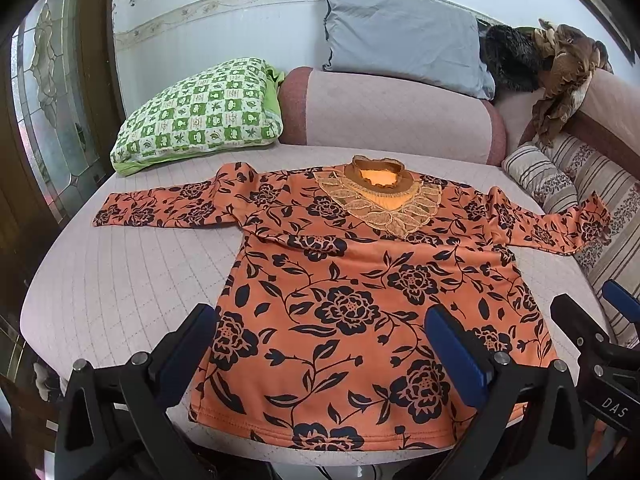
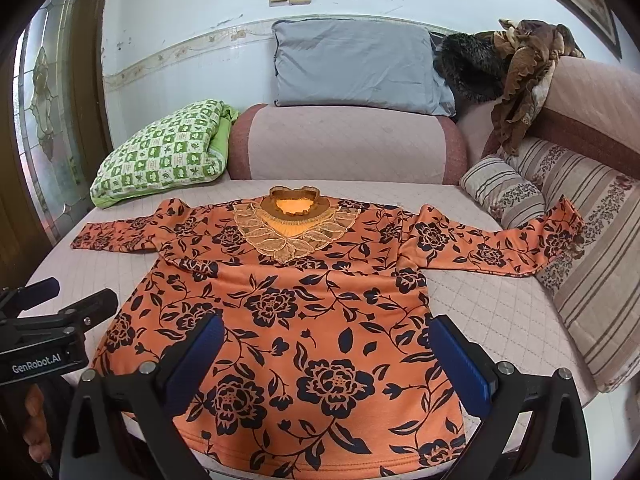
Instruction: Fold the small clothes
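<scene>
An orange long-sleeved top [image 1: 352, 304] with black flowers and a lace collar [image 1: 380, 204] lies flat, front up, on the pink quilted sofa seat [image 1: 120, 280]. Both sleeves are spread out; the right cuff [image 2: 564, 236] rests against a striped cushion. My left gripper [image 1: 320, 314] hovers open over the hem's left half, with nothing between its blue pads. My right gripper [image 2: 328, 330] stands open over the hem's right half and holds nothing. Each gripper shows at the edge of the other's view: the right gripper [image 1: 596, 306] and the left gripper [image 2: 76, 294].
A green checked pillow [image 1: 200, 108] lies at the back left and a grey pillow [image 1: 404, 36] leans on the wall. Striped cushions [image 2: 580, 240] line the right side. Brown and black garments [image 2: 520, 64] hang on the sofa back. A hand [image 2: 36, 420] holds the left gripper.
</scene>
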`<state>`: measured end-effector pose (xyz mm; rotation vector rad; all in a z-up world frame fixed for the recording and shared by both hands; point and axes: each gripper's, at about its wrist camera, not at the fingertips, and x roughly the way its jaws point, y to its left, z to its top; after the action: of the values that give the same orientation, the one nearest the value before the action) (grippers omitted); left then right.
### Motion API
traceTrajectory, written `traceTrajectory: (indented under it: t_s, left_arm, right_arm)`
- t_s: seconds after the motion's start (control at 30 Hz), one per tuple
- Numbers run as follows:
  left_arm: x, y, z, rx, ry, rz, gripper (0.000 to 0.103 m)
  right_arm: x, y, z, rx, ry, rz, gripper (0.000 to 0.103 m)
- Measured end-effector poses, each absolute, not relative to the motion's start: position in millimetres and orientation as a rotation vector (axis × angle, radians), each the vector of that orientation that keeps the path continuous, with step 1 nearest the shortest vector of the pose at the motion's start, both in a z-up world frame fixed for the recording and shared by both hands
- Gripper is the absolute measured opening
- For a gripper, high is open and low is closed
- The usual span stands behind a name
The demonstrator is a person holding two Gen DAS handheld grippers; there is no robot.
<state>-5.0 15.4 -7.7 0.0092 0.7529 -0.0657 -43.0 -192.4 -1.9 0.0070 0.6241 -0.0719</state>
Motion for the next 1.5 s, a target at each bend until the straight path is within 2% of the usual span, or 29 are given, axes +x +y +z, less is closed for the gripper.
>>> traceTrajectory:
  t_s: [1.5]
  left_arm:
    - [-4,27,-7,-0.019,0.744,-0.057,0.103]
  right_arm:
    - [-39,-188,3,-0.002,0.614,-0.080,0.103]
